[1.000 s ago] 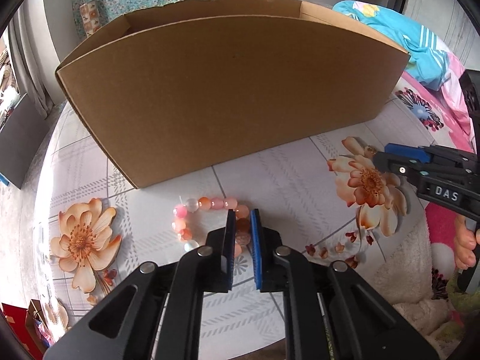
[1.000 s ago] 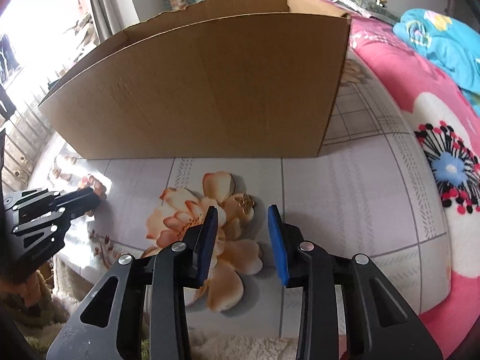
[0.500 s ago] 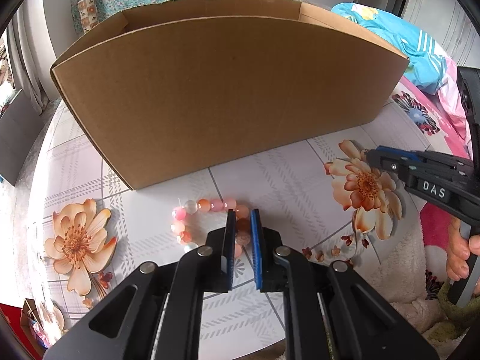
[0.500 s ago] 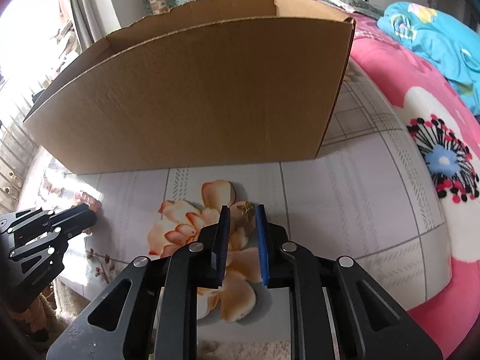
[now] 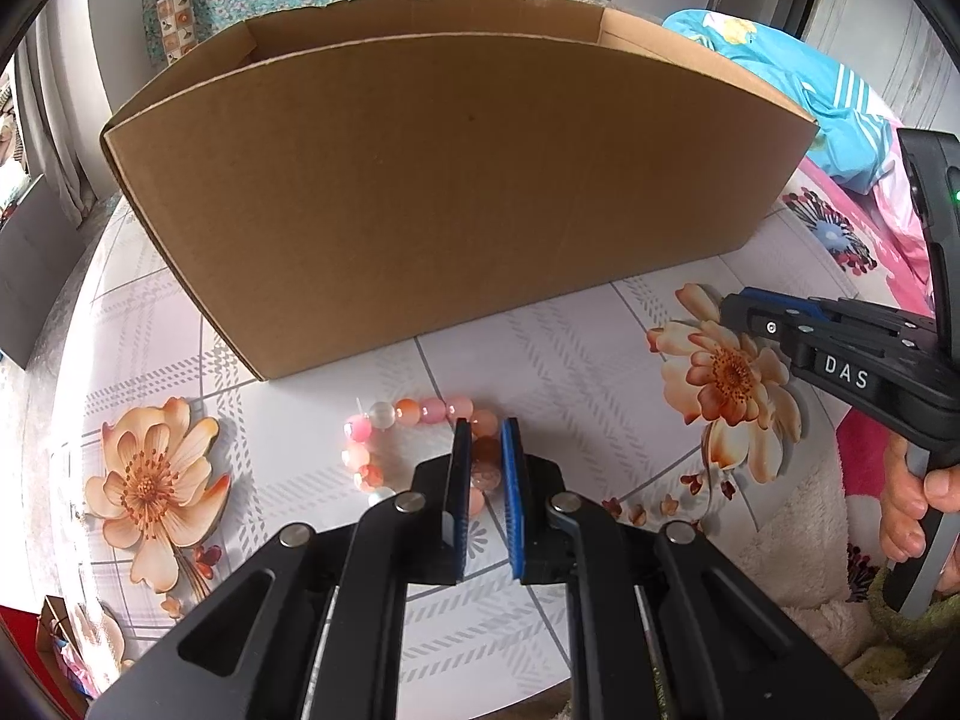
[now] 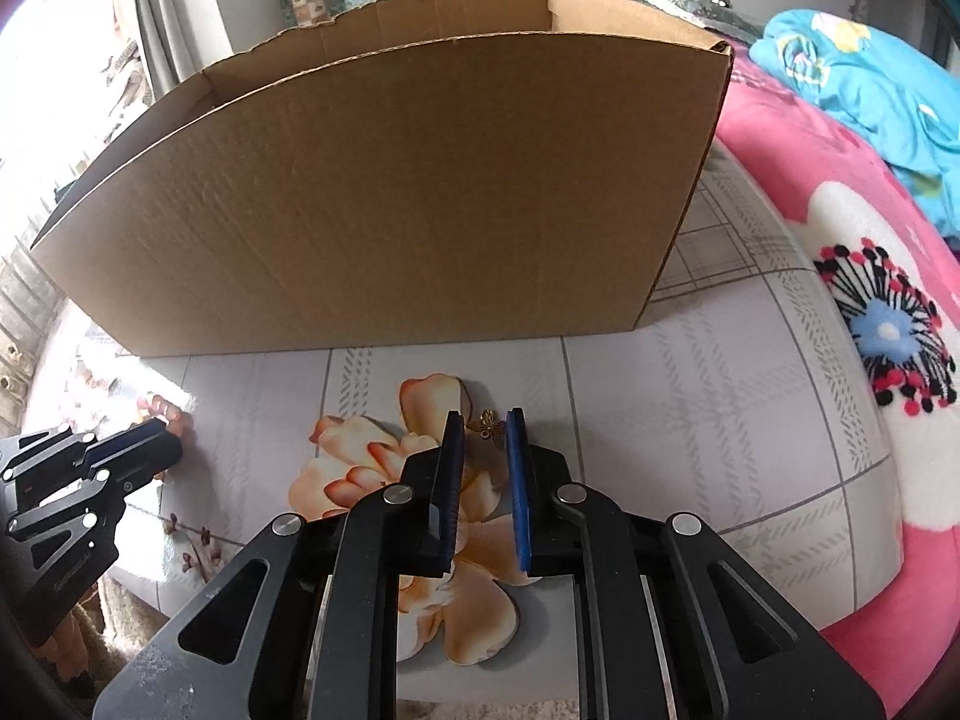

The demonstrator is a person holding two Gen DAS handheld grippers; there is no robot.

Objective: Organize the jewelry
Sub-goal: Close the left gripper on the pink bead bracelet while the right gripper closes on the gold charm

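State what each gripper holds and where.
Left gripper pinches the bead bracelet at its right-side beads. Right gripper, just closing, brackets the small gold charm; grip unclear.

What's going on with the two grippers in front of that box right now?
A person works both grippers on a floral tabletop before a cardboard box. The left gripper is shut on a pink bead bracelet. The right gripper has just been closing around a small gold trinket. Neither piece is in the box yet.
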